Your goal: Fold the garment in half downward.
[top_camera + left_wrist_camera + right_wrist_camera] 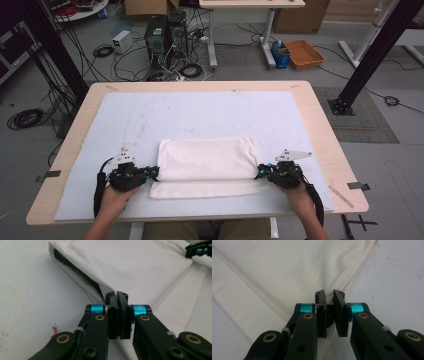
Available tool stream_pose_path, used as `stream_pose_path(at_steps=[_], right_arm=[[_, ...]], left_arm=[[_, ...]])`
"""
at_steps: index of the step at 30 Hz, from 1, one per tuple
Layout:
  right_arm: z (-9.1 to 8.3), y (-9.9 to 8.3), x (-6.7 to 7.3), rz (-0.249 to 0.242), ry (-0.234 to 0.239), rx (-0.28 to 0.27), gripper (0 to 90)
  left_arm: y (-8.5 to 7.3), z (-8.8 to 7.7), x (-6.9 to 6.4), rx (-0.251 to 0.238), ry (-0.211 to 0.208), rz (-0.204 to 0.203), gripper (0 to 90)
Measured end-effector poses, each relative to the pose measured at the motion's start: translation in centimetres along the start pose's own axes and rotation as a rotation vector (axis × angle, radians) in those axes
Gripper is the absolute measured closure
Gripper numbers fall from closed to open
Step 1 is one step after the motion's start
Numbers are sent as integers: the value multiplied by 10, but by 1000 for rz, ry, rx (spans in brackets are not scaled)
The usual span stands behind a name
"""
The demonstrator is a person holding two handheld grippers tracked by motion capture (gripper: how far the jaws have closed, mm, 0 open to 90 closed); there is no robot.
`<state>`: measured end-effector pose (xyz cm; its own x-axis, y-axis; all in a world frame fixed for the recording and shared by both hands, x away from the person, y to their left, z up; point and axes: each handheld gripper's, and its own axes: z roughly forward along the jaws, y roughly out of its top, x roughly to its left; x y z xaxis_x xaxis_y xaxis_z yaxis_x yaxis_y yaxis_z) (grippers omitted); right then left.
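The white cloth (207, 165) is stretched long between the left tool (154, 173) and right tool (260, 172), each end pinched tight.

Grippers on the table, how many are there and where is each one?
2. The left gripper pinches the white cloth's left edge; the right gripper is at its right edge. None seem hidden.

Bare white mat (200, 112) beyond the folded cloth (207, 157), no obstacle there.
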<state>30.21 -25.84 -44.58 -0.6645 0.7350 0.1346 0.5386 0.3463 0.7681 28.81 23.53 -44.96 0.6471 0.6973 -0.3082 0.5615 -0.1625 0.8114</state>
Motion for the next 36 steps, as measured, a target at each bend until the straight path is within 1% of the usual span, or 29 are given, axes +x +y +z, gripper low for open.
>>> stream_pose_path(at_steps=[1,4,6,7,9,10,13,14,17,19,20,21,22,23,24,25,26,27,28,30,31,32,33,35,36], right_arm=[[-2,0,1,-10,6,-11,833],[-9,0,1,-18,37,-32,834],[-15,-1,0,-25,56,-49,833],[-18,-1,0,-30,73,-59,833],[-24,-3,1,-43,93,-70,833],[-26,-4,1,-51,108,-71,833],[-32,-11,3,-72,163,-65,833],[-34,-13,5,-74,173,-61,833],[-43,-21,8,-77,189,-56,833],[-48,-26,9,-78,197,-55,833],[-50,-28,10,-79,201,-50,833],[-51,-30,10,-78,201,-48,833],[-52,-32,10,-74,202,-41,833],[-51,-34,10,-71,195,-36,829],[-50,-34,9,-74,192,-40,813],[-49,-35,9,-63,187,-41,745],[-47,-34,8,-54,178,-47,626],[-46,-33,7,-36,162,-62,528],[-46,-31,7,-24,141,-77,470],[-44,-26,6,-21,97,-127,368],[-44,-23,6,-16,76,-149,346],[-43,-19,6,-16,53,-171,319],[-42,-15,7,-20,30,-195,285],[-39,-6,7,-31,-9,-233,259],[-37,-2,6,-36,-32,-251,237]], left_arm=[[0,-1,0,-8,-11,-4,874],[0,-7,-2,-22,-36,-9,875],[0,-12,-4,-33,-63,-17,874],[-1,-15,-5,-34,-78,-22,874],[-4,-19,-7,-24,-106,-20,874],[-6,-21,-9,-18,-113,-20,874],[-12,-27,-13,6,-140,-13,873],[-13,-29,-15,13,-149,-9,874],[-18,-35,-21,23,-174,4,874],[-21,-38,-23,39,-185,14,874],[-22,-39,-24,42,-181,16,874],[-23,-39,-24,48,-185,15,873],[-24,-38,-24,53,-183,22,874],[-24,-37,-25,49,-172,20,871],[-23,-36,-24,46,-161,21,819],[-21,-35,-24,33,-139,14,684],[-20,-35,-23,7,-119,6,573],[-17,-35,-23,-20,-100,7,500],[-15,-35,-23,-46,-78,9,444],[-9,-35,-21,-102,-23,22,352],[-6,-35,-19,-132,-6,25,328],[-3,-35,-17,-163,2,24,326],[1,-35,-15,-191,20,25,316],[8,-35,-10,-239,36,19,268],[12,-34,-7,-263,40,26,267]])
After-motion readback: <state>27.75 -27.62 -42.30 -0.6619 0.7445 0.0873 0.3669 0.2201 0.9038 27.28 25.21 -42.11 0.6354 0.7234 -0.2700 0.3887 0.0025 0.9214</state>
